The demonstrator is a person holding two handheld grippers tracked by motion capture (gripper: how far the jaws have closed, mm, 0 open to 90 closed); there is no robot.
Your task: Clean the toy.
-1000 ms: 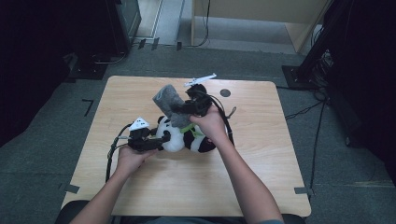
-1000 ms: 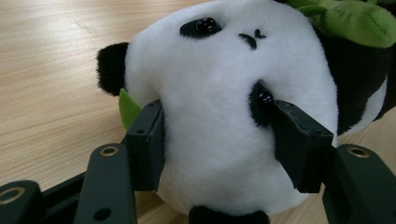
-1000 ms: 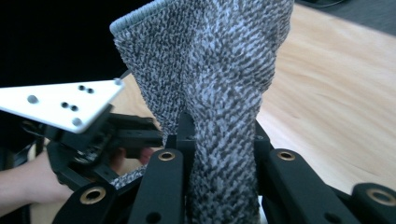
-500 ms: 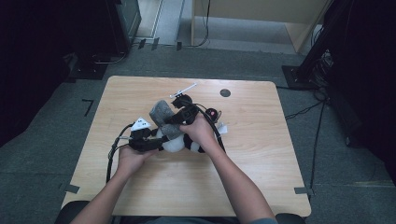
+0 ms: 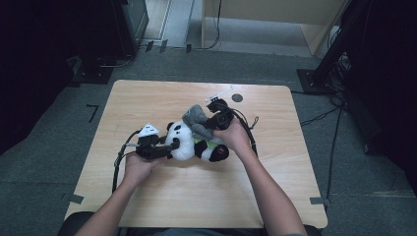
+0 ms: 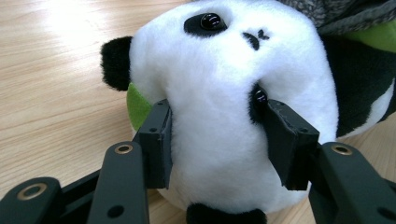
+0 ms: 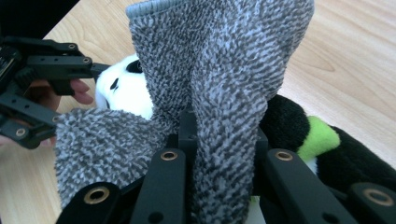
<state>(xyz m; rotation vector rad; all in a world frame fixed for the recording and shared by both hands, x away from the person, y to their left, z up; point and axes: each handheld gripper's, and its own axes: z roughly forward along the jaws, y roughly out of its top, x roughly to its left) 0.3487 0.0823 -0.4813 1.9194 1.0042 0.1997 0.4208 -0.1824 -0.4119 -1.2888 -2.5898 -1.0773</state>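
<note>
A black-and-white plush panda [image 5: 184,143] with green patches lies on its side in the middle of the wooden table [image 5: 147,103]. My left gripper [image 5: 169,147] comes in from the left. Its jaws have just been closing, and its pads now dent both sides of the panda's head [image 6: 224,84], which sits between them in the left gripper [image 6: 215,116] view. My right gripper [image 5: 205,125] is shut on a grey fuzzy sock [image 5: 194,117], which drapes over the panda's body. In the right gripper [image 7: 219,130] view the sock [image 7: 224,70] rises from the jaws, with the panda [image 7: 123,88] behind it.
A small white strip [image 5: 220,93] and a dark round mark [image 5: 237,98] lie near the table's far edge. Black cables loop beside the left hand [image 5: 118,162] and past the right hand [image 5: 251,132]. Dark equipment stands on the floor around the table.
The right gripper has come down with the grey sock, which now rests against the panda. The left hand has stayed where it was, on the panda's head.
</note>
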